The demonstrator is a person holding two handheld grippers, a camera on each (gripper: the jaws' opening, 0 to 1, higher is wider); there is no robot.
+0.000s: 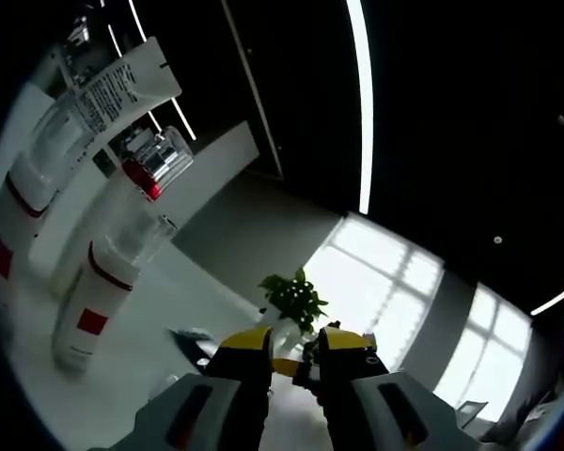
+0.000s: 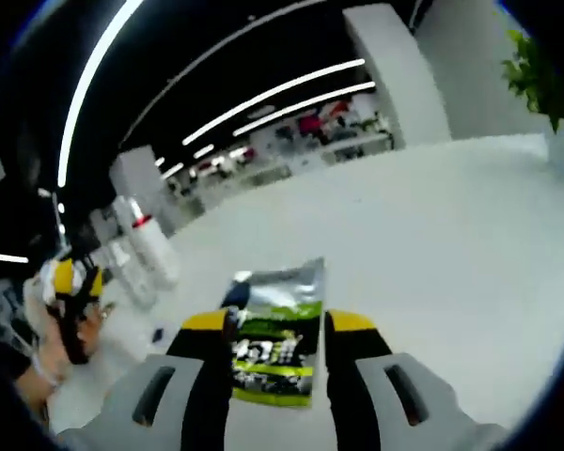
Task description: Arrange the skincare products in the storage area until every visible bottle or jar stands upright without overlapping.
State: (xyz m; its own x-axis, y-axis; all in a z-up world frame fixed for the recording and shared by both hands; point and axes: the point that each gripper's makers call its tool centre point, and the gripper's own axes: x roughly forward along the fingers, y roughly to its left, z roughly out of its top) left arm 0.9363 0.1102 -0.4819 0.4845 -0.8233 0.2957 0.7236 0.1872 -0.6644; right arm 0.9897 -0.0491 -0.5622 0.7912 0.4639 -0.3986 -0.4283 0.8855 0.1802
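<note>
In the left gripper view, the left hand-held gripper (image 1: 291, 362) points across the white desk (image 1: 150, 329), its yellow-tipped jaws a narrow gap apart with nothing between them. Beside it stand white bottles with red bands (image 1: 94, 301), clear-capped; a white tube (image 1: 122, 85) leans above them, and a small potted plant (image 1: 291, 305) sits farther off, by the windows.

The right gripper view gives what that view lacks: a green and silver sachet (image 2: 274, 343) lying flat on the desk between the spread jaws of the right hand-held gripper (image 2: 280, 329); I cannot tell whether they touch it. At far left, the left gripper appears near the bottles.
</note>
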